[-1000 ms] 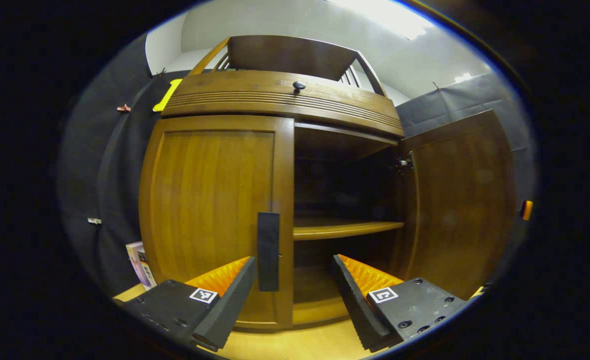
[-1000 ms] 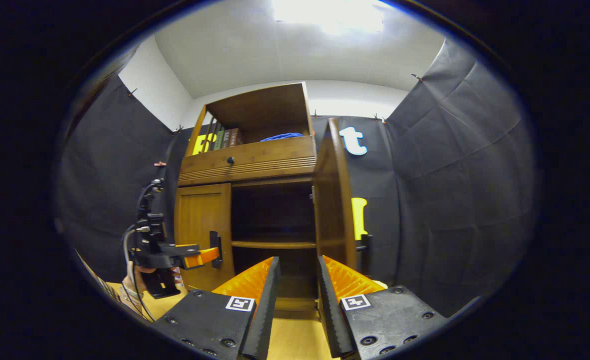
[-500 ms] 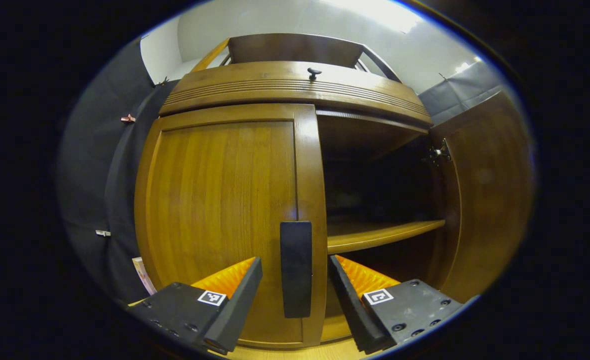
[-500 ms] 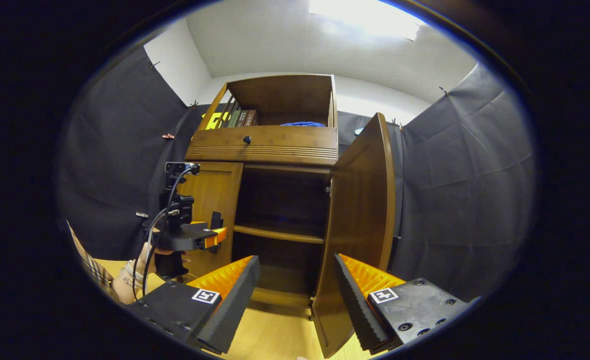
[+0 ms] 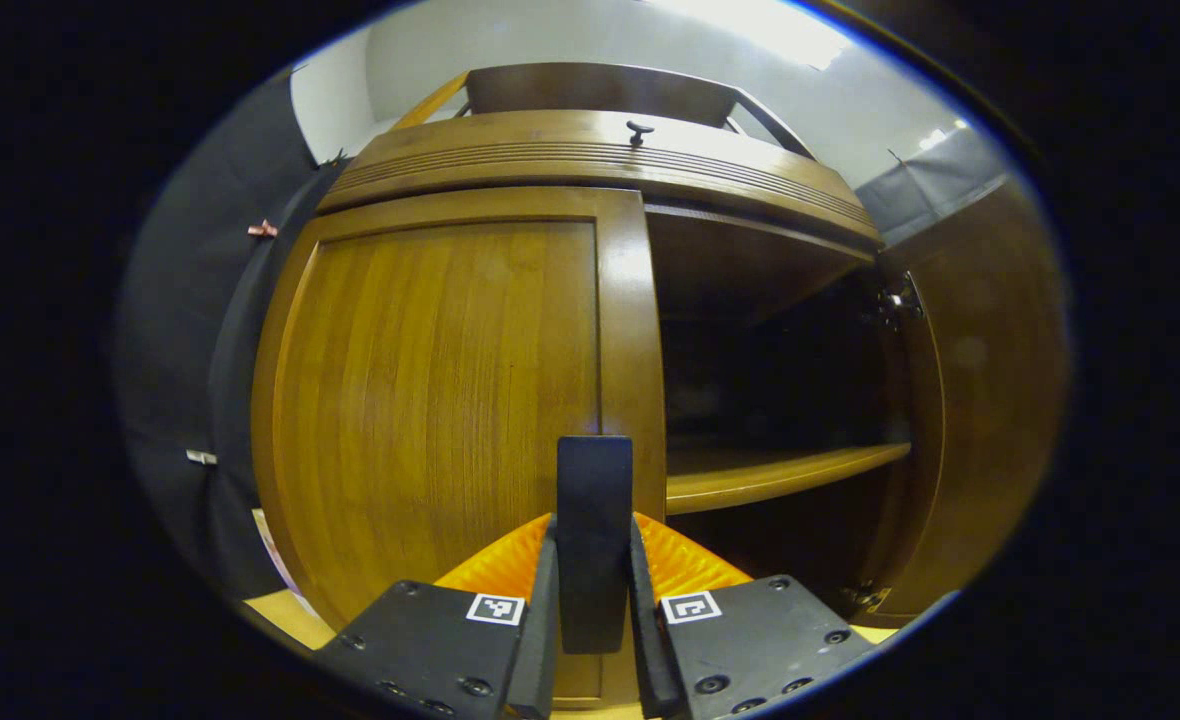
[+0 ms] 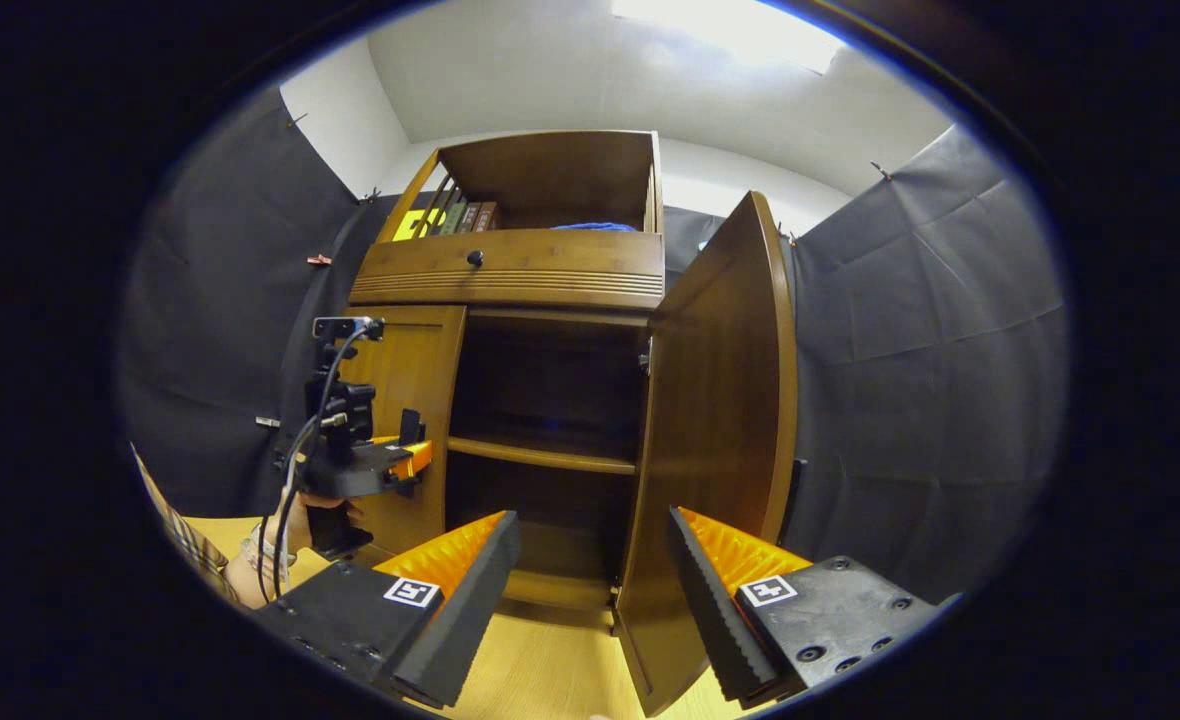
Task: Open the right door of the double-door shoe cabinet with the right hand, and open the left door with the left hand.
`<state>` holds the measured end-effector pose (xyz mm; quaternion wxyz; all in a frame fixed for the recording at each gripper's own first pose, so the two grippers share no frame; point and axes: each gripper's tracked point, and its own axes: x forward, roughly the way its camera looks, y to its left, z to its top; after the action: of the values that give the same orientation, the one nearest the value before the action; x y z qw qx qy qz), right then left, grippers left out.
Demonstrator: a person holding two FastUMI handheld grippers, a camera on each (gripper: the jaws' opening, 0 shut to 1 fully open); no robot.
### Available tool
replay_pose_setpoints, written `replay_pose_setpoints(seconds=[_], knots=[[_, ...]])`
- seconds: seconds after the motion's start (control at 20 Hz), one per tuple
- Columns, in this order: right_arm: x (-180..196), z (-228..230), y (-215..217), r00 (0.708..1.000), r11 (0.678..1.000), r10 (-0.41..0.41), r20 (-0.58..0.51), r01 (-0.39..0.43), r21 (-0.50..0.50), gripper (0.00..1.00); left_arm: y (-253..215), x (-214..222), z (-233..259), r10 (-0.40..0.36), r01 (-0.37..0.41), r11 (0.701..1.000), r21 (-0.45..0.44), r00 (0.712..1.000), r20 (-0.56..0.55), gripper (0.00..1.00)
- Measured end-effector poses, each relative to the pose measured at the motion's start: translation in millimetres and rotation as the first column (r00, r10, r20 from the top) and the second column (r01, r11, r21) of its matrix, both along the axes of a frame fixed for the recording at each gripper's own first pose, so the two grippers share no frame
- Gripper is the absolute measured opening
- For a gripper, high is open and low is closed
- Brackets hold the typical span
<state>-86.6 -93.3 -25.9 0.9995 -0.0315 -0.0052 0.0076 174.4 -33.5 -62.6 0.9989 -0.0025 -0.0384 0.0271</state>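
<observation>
A brown wooden shoe cabinet [image 6: 510, 280] stands ahead. Its left door [image 5: 430, 400] lies flat in the frame, with a dark upright handle [image 5: 593, 520] on its right edge. My left gripper [image 5: 593, 610] is shut on that handle, one finger pressing each side. The right door [image 6: 725, 440] stands swung out, baring a dark inside and a shelf [image 6: 540, 455]. My right gripper [image 6: 590, 590] hovers open in front of the cabinet, holding nothing, left of the open door's edge. In the right gripper view the left gripper [image 6: 405, 462] sits at the left door, held by a hand [image 6: 300, 510].
A drawer with a small dark knob [image 6: 474, 258] runs above the doors, and an open top shelf holds books [image 6: 455, 216] and something blue [image 6: 595, 227]. Black cloth walls stand on both sides. The floor [image 6: 540, 670] is light wood.
My left gripper moved in and shut its fingers on the left door's handle. My right gripper stayed open; the right door stands about as before.
</observation>
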Motion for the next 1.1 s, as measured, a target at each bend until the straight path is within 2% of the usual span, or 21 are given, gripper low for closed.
replay_pose_setpoints(seconds=[0.05,0.1,0.15,0.45,0.8,1.1], knots=[[1.7,-0.7,-0.8,1.000,1.000,-0.004,-0.003,0.004,0.001,0.93,-0.3,-1.4,-0.3,-0.009,0.009,1.000,-0.008,1.000,-0.003,0.33],[2.0,-0.4,-1.3,1.000,1.000,-0.008,-0.002,0.008,0.002,0.93,0.0,-3.3,-0.3,-0.014,0.014,1.000,-0.008,1.000,-0.008,0.32],[2.7,-0.4,-0.9,1.000,1.000,-0.009,-0.001,0.009,0.003,0.93,-0.5,-5.2,-0.1,-0.022,0.022,1.000,-0.004,1.000,-0.015,0.35],[1.8,-0.4,10.3,1.000,1.000,-0.006,-0.014,0.007,0.017,0.94,-1.7,-36.7,2.0,-0.130,0.127,0.990,-0.061,0.990,-0.045,0.34],[-0.8,-5.4,38.6,0.999,0.998,0.028,-0.040,-0.026,0.053,0.93,3.6,-81.2,4.3,-0.223,0.217,0.972,-0.086,0.972,-0.070,0.34],[1.8,-6.5,66.4,0.997,0.995,0.078,-0.030,-0.076,0.063,0.93,15.9,-118.8,8.1,-0.257,0.249,0.964,-0.096,0.963,-0.082,0.33]])
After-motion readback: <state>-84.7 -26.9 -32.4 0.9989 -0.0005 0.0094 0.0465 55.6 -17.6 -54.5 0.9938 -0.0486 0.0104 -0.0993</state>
